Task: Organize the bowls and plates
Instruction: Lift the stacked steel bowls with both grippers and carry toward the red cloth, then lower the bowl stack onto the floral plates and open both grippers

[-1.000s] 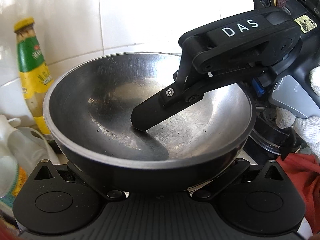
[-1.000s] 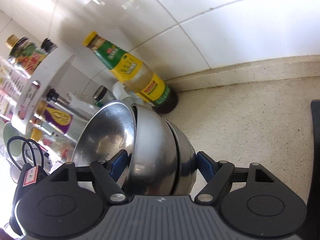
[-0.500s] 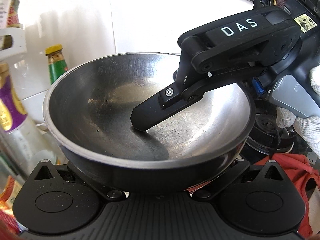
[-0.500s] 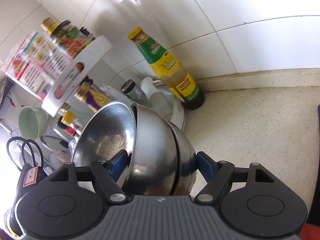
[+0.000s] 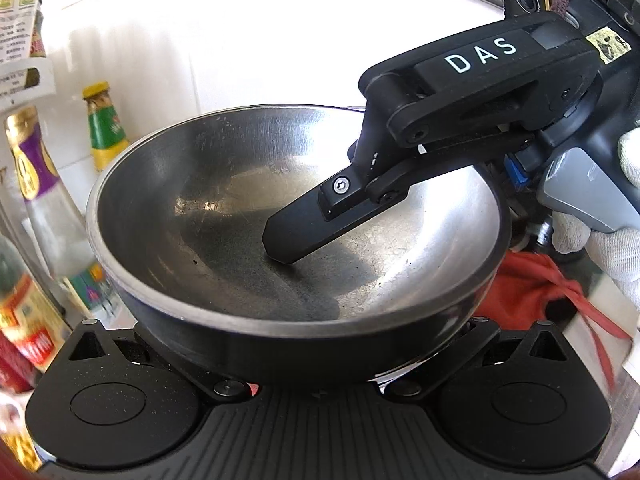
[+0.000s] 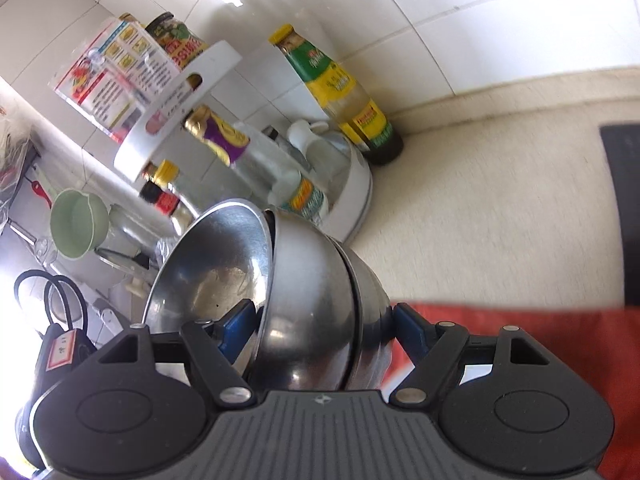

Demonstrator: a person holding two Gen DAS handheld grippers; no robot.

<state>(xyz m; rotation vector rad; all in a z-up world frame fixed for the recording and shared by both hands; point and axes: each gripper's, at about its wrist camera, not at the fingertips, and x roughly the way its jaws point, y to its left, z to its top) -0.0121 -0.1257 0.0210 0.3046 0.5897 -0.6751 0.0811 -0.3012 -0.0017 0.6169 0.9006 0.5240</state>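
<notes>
A stack of nested steel bowls (image 6: 308,280) stands on edge between the jaws of my right gripper (image 6: 320,320), which is shut on it. One blue pad (image 6: 240,324) lies inside the top bowl and the other presses on the underside of the lowest one. In the left wrist view the top bowl (image 5: 240,184) opens upward with the right gripper's black finger (image 5: 296,236) resting inside it. My left gripper (image 5: 316,364) sits right under the stack, and the bowls hide its fingertips. A white-gloved hand (image 5: 600,248) holds the right gripper.
A green-labelled bottle (image 6: 340,96) stands in the tiled corner beside a white two-tier rack (image 6: 180,108) full of bottles. A pale green cup (image 6: 78,224) hangs at the left. A red cloth (image 6: 540,336) lies under the right gripper on the beige counter (image 6: 500,220), and a dark mat (image 6: 624,200) is at the right edge.
Both grippers and the bowls have travelled left along the wall together. The green-labelled bottle slid right in both views, the rack came into view, and the red cloth now shows under the right gripper.
</notes>
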